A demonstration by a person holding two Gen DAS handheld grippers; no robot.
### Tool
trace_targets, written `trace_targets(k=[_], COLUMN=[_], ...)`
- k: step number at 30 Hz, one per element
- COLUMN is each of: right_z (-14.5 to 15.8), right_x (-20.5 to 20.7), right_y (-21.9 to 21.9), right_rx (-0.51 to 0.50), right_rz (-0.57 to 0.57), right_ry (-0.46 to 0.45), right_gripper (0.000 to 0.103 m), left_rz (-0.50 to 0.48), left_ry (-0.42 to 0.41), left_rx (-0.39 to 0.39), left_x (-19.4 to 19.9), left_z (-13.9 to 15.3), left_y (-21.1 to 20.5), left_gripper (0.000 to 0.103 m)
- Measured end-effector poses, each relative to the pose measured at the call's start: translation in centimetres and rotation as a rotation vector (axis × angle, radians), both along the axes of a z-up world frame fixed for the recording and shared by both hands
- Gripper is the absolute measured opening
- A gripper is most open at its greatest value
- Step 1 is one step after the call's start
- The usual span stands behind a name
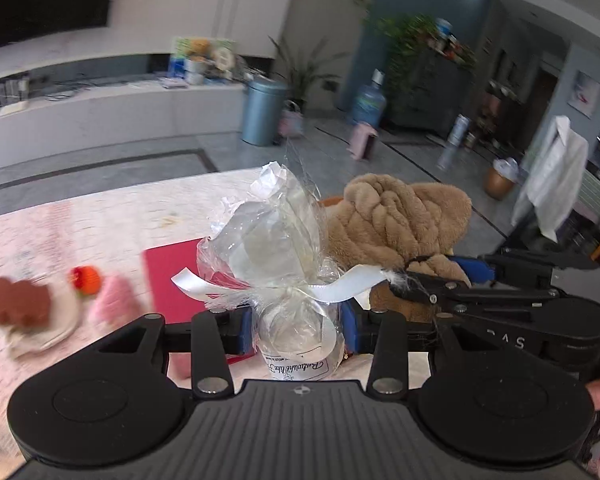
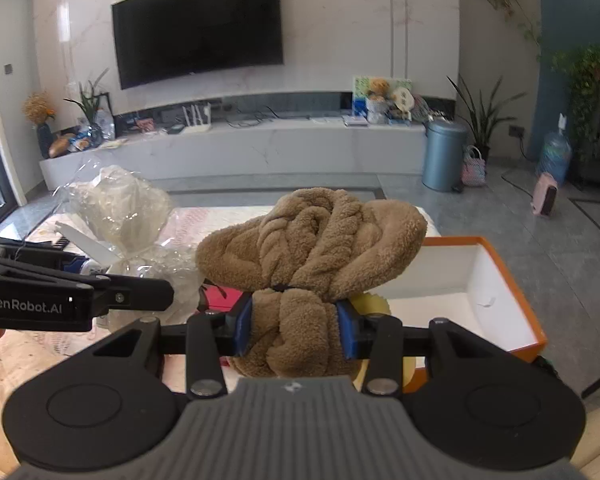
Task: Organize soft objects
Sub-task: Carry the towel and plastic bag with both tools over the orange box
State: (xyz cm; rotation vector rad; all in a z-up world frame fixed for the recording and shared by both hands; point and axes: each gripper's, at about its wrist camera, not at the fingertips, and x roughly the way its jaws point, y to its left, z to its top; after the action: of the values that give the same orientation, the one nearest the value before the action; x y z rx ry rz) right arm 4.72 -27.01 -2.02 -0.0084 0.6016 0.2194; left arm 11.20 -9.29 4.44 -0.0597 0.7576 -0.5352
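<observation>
My left gripper [image 1: 298, 330] is shut on a clear cellophane-wrapped bundle [image 1: 276, 236] tied with a white ribbon, held above the table. My right gripper [image 2: 296, 330] is shut on a brown fuzzy twisted plush [image 2: 312, 240], pinched at its tied waist. In the left wrist view the brown plush [image 1: 396, 220] and the right gripper [image 1: 476, 270] sit just right of the bundle. In the right wrist view the cellophane bundle [image 2: 124, 208] and the left gripper [image 2: 82, 270] are at the left. An orange box with a white inside [image 2: 480, 276] stands below and right of the plush.
A red flat lid or card [image 1: 172, 280] lies on the pale table [image 1: 100, 220]. At the left are a brown-and-white plush [image 1: 20, 312], a small orange-red toy [image 1: 86, 280] and a pink soft item [image 1: 114, 300]. Something yellow [image 2: 370, 304] shows in the box behind the plush.
</observation>
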Motion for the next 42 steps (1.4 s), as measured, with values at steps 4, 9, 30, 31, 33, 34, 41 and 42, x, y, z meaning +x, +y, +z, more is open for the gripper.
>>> trace_targets(k=[4, 9, 30, 31, 33, 34, 41, 42], right_z=[-0.1, -0.9, 0.0, 0.3, 1.0, 1.4, 2.9, 2.7], right_x=[2.3, 5.8, 7.8, 7.4, 6.5, 6.2, 4.0, 3.9], right_y=[-3.2, -6.2, -5.0, -4.6, -3.7, -3.4, 0.7, 1.2], right_rx=[-0.038, -0.042, 0.097, 0.102, 0.118, 0.128, 0.205, 0.222], right_rz=[-0.033, -0.046, 0.043, 0.052, 0.077, 0.095, 0.224, 0.240], right_ry=[0.030, 0.082, 0.092, 0.087, 0.076, 0.070, 0.068, 0.080], right_gripper=[0.042, 0.042, 0.042, 0.042, 0.042, 0.042, 0.042, 0.042], left_rz=[-0.060, -0.103, -0.068, -0.063, -0.051, -0.041, 0.044, 0.060], left_ry=[0.061, 0.113, 0.120, 0.119, 0.106, 0.094, 0.049, 0.050], left_rx=[0.008, 0.048, 0.087, 0.087, 0.096, 0.106, 0.120, 0.122], left_x=[3.2, 6.2, 6.8, 6.5, 5.8, 5.4, 2.5, 2.1], left_z=[-1.1, -2.7, -2.8, -2.7, -2.2, -1.9, 0.4, 0.5], left_y=[-2.9, -5.9, -4.3, -3.9, -3.1, -2.6, 1.8, 2.5], left_gripper=[0.048, 0.048, 0.048, 0.048, 0.048, 0.048, 0.048, 0.048])
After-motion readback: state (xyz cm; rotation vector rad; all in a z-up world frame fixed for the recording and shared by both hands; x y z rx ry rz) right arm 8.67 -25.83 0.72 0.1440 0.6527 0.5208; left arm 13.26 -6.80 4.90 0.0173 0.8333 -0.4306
